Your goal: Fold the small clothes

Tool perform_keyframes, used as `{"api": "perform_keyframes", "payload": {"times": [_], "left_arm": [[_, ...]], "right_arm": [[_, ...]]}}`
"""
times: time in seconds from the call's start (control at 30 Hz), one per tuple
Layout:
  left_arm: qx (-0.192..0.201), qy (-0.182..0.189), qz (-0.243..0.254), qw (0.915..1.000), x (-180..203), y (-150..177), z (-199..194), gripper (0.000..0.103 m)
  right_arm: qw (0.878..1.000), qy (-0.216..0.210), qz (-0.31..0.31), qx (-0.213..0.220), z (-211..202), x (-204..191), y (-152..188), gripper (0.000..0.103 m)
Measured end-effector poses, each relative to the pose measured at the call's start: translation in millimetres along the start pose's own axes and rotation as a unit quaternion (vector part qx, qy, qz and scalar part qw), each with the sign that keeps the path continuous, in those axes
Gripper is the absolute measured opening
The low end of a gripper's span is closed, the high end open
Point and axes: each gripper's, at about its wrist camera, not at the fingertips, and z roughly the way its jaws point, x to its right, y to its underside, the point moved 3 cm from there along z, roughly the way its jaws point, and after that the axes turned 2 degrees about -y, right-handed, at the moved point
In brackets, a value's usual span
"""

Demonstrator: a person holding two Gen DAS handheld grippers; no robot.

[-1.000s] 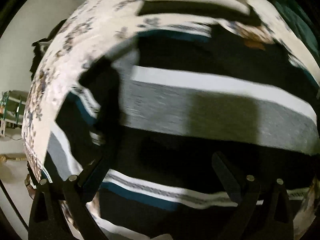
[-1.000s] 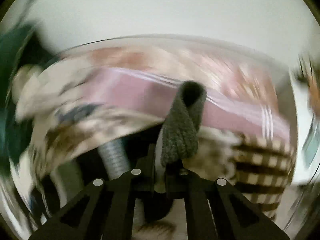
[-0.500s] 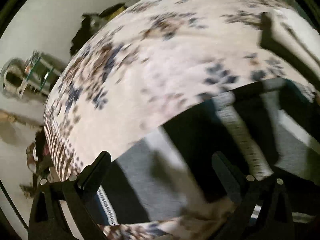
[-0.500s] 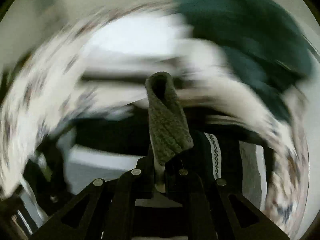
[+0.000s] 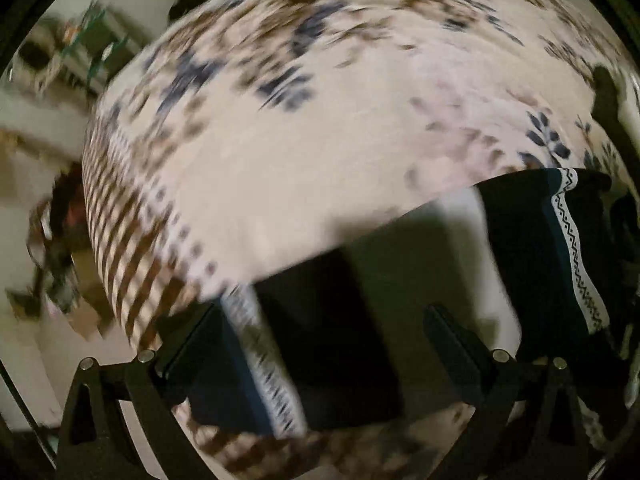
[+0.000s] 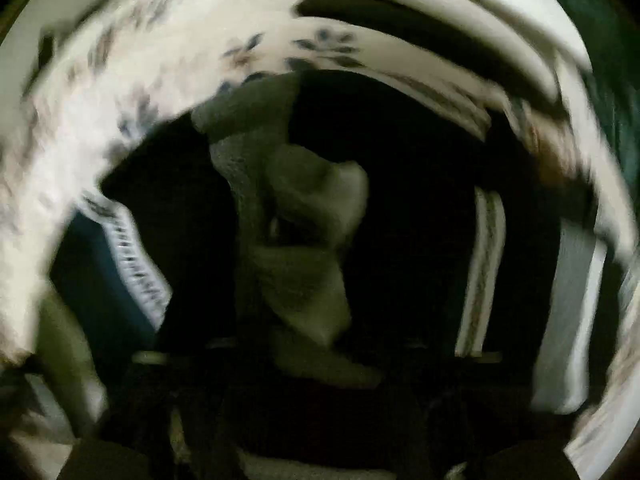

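Observation:
A striped garment [image 5: 560, 248] in black, white, grey and teal with a zigzag band lies on a floral bed cover [image 5: 320, 112]. My left gripper [image 5: 320, 340] is open and empty, low over the garment's edge. In the right wrist view a grey knitted piece [image 6: 296, 240] lies crumpled on the dark garment [image 6: 420, 200] just ahead of the camera. My right gripper [image 6: 316, 368] sits in dark blur at the bottom; its fingers cannot be made out.
The bed's edge with brown checks [image 5: 120, 248] falls away at the left, with floor and cluttered shelves [image 5: 72, 52] beyond. Folded white cloth [image 6: 460, 32] and a dark green fabric [image 6: 608, 60] lie at the far right.
The left gripper has swung left toward the bed edge. The right gripper swung round over the striped garment and lowered; the grey knit that stood upright in its jaws now lies crumpled on the garment.

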Motion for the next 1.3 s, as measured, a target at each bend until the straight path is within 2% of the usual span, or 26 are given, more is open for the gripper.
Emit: {"api": "perform_keyframes", "payload": {"times": [0.03,0.13,0.23,0.3,0.37,0.43,0.5,0.57,0.6,0.63,0.7,0.83,0.87,0.93,1.0,1.03,1.07,1.1,1.17,1.27,1.3], "left_arm": [[-0.009,0.005,-0.006,0.9999,-7,6,0,0.103],[-0.059,0.027,-0.036,0.9972,-34,35,7,0.103],[-0.119,0.074,-0.094,0.9856,-55,66,19,0.103],[-0.156,0.115,-0.154,0.9689,-66,86,33,0.103],[-0.179,0.128,-0.181,0.9585,-67,93,50,0.103],[-0.199,0.147,-0.223,0.9430,-70,93,72,0.103],[-0.196,0.168,-0.296,0.9196,-80,85,84,0.102],[-0.164,0.168,-0.364,0.9013,-95,75,83,0.089],[-0.144,0.155,-0.387,0.8975,-103,68,78,0.066],[-0.130,0.137,-0.393,0.9000,-107,61,74,0.036],[-0.104,0.125,-0.383,0.9095,-108,47,66,0.009],[-0.043,0.098,-0.311,0.9443,-86,20,37,0.007],[-0.019,0.089,-0.279,0.9560,-75,11,22,0.007],[0.023,0.076,-0.225,0.9712,-55,-1,-5,0.007],[0.060,0.063,-0.176,0.9806,-34,-11,-29,0.007],[0.080,0.058,-0.152,0.9835,-27,-14,-38,0.007],[0.100,0.051,-0.128,0.9854,-22,-13,-46,0.007],[0.124,0.046,-0.094,0.9867,0,-16,-63,0.007],[0.156,0.048,-0.048,0.9855,24,-22,-83,0.007],[0.197,0.077,0.036,0.9767,95,-21,-121,0.007],[0.206,0.096,0.078,0.9707,136,-15,-137,0.007]], "right_arm": [[1.000,-0.018,0.023,-0.002,-7,10,11,0.072],[0.997,-0.008,0.071,-0.005,-19,43,41,0.073],[0.994,0.018,0.104,-0.014,-27,60,61,0.073],[0.992,0.033,0.118,-0.016,-27,69,72,0.073],[0.989,0.050,0.138,-0.019,-25,80,82,0.073],[0.984,0.053,0.165,-0.029,-17,87,93,0.073],[0.982,0.077,0.169,-0.033,-12,88,98,0.073],[0.978,0.129,0.161,-0.024,-10,84,99,0.073],[0.977,0.144,0.159,-0.018,-11,83,98,0.073],[0.976,0.151,0.159,-0.014,-12,83,98,0.073],[0.976,0.156,0.153,-0.003,-14,83,97,0.073],[0.975,0.182,0.126,0.011,-12,79,88,0.073],[0.975,0.189,0.119,0.013,-13,81,87,0.073],[0.974,0.201,0.107,0.010,-10,81,76,0.073],[0.974,0.202,0.104,0.008,-13,90,71,0.073],[0.975,0.198,0.105,0.008,-16,94,51,0.073],[0.976,0.192,0.107,0.008,-19,96,44,0.073],[0.977,0.184,0.109,0.006,-21,98,38,0.073],[0.979,0.162,0.122,0.004,-29,111,31,0.073],[0.979,0.142,0.147,0.011,-43,142,29,0.073],[0.978,0.135,0.156,0.012,-47,155,31,0.073]]}}
